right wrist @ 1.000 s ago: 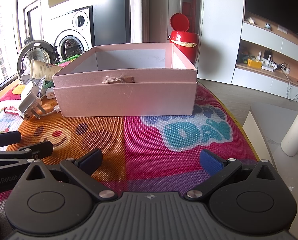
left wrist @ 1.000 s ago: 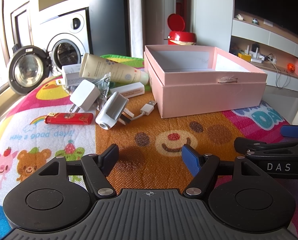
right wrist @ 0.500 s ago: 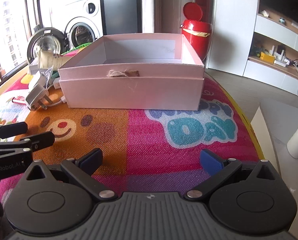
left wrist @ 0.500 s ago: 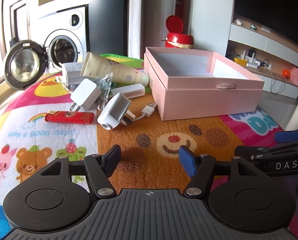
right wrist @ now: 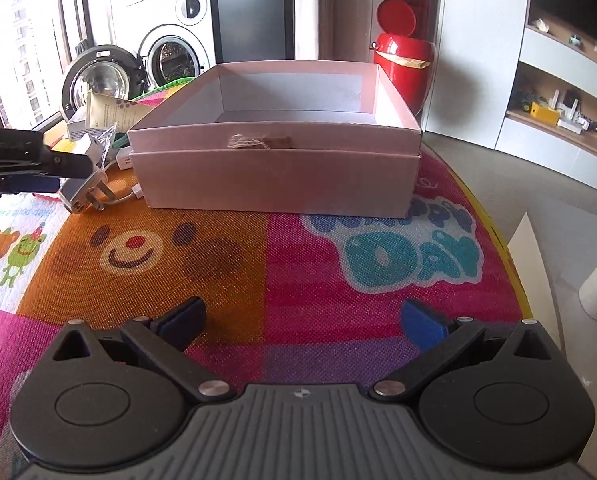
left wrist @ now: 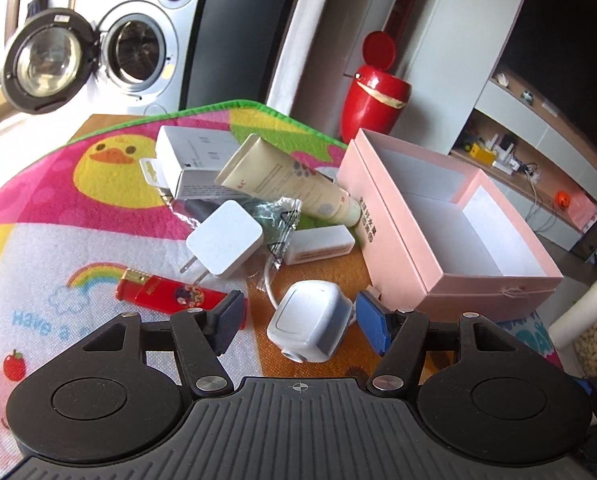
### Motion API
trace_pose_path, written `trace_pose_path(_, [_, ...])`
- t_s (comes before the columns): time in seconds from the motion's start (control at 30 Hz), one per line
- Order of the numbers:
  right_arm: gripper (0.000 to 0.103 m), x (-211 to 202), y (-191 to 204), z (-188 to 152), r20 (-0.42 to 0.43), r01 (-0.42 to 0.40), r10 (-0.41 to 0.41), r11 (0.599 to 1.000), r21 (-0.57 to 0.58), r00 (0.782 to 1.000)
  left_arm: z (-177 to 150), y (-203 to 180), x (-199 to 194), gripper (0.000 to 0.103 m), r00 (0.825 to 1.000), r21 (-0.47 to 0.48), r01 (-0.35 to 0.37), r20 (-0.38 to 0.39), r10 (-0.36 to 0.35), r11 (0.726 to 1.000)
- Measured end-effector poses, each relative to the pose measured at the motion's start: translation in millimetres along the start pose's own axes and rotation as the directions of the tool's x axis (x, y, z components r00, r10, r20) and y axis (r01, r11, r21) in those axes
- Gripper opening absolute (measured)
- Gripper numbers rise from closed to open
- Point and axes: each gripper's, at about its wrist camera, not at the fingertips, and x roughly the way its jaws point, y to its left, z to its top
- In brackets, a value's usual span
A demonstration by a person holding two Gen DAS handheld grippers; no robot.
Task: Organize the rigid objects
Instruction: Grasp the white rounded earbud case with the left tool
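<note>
**Left claw open around the grey plug, right claw open over the mat**

On the left of the mat lies a red lighter. Just beside it, a white charger rests with its two pins toward the lighter. Behind these are a white carton and a cream tube, which leans over a clear wrapper and a small white case. The left gripper is open, its fingers on both sides of a grey plug; whether they touch it I cannot tell. A white cable runs from the plug. To the right stands the pink box, open, and nothing can be seen inside it. The right gripper is open, holds nothing, and hangs over the mat in front of the box.
</note>
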Motion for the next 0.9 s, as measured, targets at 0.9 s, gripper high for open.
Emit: trace_pose_path(0.9, [0.097, -9.3, 98.2, 43.9, 0.159, -0.118, 0.173, 0.944, -0.307, 0.972, -31.8, 71.7, -71.8, 0.047, 0.996, -0.036, 0.029, 0.091, -0.026, 0.999])
